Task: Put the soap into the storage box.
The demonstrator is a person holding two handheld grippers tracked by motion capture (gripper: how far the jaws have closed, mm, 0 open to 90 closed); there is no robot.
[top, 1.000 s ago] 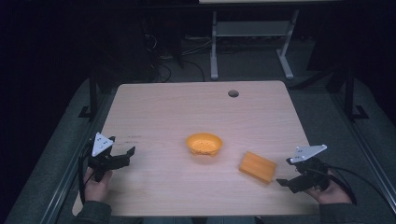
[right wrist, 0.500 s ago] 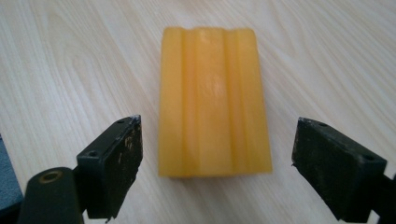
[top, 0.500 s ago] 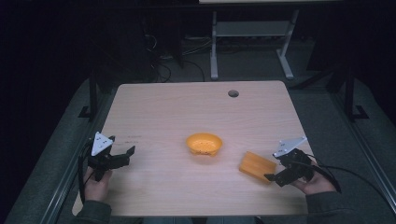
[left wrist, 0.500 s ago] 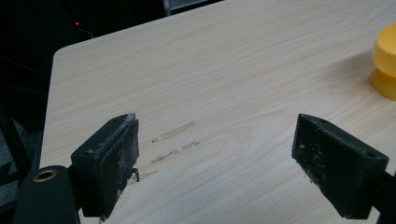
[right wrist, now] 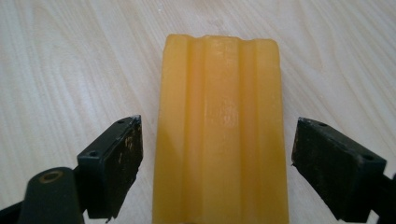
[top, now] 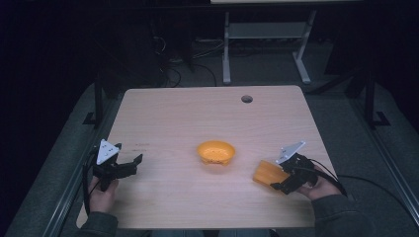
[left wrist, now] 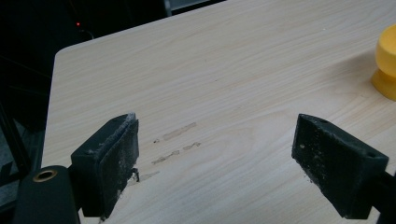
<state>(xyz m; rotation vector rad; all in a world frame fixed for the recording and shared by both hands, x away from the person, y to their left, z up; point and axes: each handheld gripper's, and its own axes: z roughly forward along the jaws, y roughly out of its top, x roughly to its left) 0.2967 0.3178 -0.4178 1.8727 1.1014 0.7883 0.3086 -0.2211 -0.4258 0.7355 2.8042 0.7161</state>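
An orange ribbed block (top: 267, 173) (right wrist: 220, 126) lies flat on the wooden table (top: 207, 118) at the front right. My right gripper (top: 277, 178) (right wrist: 217, 161) is open, its jaws on either side of the block with gaps on both sides. A small orange bowl (top: 216, 152) (left wrist: 386, 63) stands at the table's middle. At the front left my left gripper (top: 133, 164) (left wrist: 219, 158) is open over bare wood, with nothing between its jaws.
A round cable hole (top: 246, 99) sits near the table's far edge. Faint scuff marks (left wrist: 175, 142) show on the wood ahead of the left gripper. A white desk frame (top: 264, 34) stands on the dark floor beyond the table.
My right gripper has moved left from the table's right edge up to the orange block, which now lies between its open jaws. The left gripper has stayed put.
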